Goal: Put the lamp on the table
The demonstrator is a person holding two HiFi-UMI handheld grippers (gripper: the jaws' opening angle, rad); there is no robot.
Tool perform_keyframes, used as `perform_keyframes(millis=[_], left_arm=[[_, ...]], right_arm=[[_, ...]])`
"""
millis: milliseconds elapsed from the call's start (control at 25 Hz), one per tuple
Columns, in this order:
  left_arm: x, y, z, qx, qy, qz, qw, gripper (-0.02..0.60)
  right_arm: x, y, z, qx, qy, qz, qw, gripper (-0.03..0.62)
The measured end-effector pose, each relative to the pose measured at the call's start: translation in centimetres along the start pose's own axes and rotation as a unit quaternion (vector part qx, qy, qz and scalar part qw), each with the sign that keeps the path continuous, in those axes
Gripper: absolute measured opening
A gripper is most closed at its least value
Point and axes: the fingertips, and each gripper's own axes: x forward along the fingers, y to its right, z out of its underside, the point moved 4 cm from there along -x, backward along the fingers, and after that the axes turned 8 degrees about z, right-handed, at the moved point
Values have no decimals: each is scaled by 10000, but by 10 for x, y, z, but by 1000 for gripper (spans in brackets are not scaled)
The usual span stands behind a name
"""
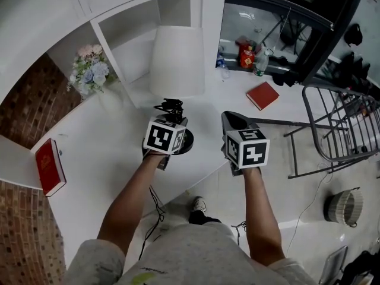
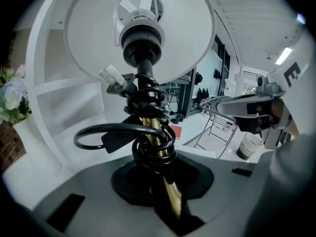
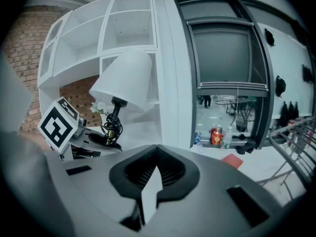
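Left gripper view: left gripper [image 2: 170,209] jaws clamp low on the table lamp's [image 2: 142,38] rigid brass stem [image 2: 168,186], over the white worktop [image 1: 119,135]; likely top-heavy, shade [image 2: 94,28] fragile; right gripper [image 3: 150,194] jaws together, empty.

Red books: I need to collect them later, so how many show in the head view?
2. One red book lies on the white table at far left; the other red book lies at upper right. The lampshade may hide more.

no text, label, brand or number is legible in any view.
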Motion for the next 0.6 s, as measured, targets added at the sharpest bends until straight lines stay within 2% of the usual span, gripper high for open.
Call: perform_keyframes(millis=[600], left_arm=[[32,-19,-9,158,460,-59,9988,75]], right_arm=[[28,-12,18,75,-113,-270,9995,5]])
